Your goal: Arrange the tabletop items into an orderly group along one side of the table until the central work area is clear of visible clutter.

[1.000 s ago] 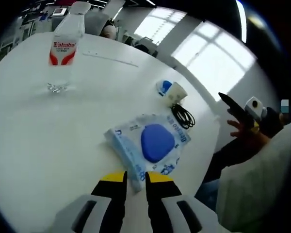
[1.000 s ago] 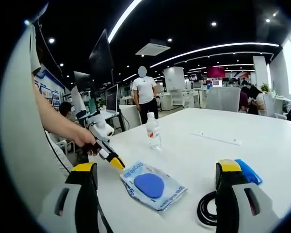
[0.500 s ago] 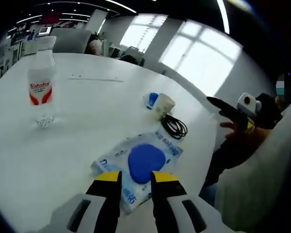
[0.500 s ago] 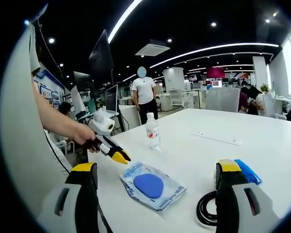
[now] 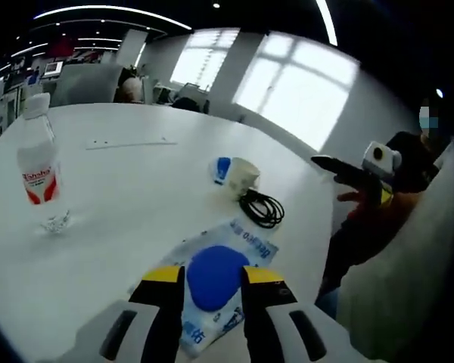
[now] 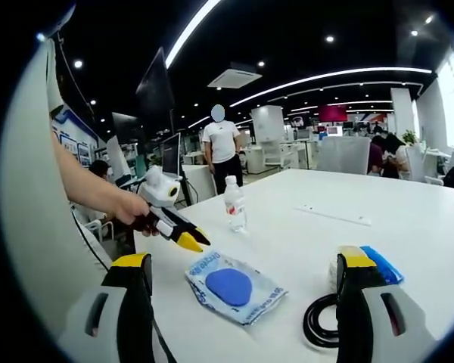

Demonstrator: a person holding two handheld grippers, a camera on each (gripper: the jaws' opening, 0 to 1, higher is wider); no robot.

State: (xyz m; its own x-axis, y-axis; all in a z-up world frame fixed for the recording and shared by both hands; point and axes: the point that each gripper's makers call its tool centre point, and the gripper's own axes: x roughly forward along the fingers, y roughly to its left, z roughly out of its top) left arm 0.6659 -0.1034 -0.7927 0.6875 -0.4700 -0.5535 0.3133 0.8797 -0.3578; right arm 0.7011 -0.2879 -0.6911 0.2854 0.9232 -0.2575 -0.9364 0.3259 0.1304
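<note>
White and round-edged, the table (image 5: 129, 189) sits in an open office with strip lights and bright windows. At lower centre of the left gripper view a flat wipes packet (image 5: 212, 276) with a blue lid lies tilted, its long axis running toward the upper right — the left gripper (image 5: 209, 283) hovers over its near end, jaws narrowly parted, gripping nothing. A water bottle (image 5: 39, 170) stands upright at left, mostly full. Beyond the packet lie a coiled black cable (image 5: 262, 209) and a white-and-blue object (image 5: 233, 173). The right gripper (image 6: 242, 265) hangs wide apart — the packet lies between its jaws in the right gripper view.
</note>
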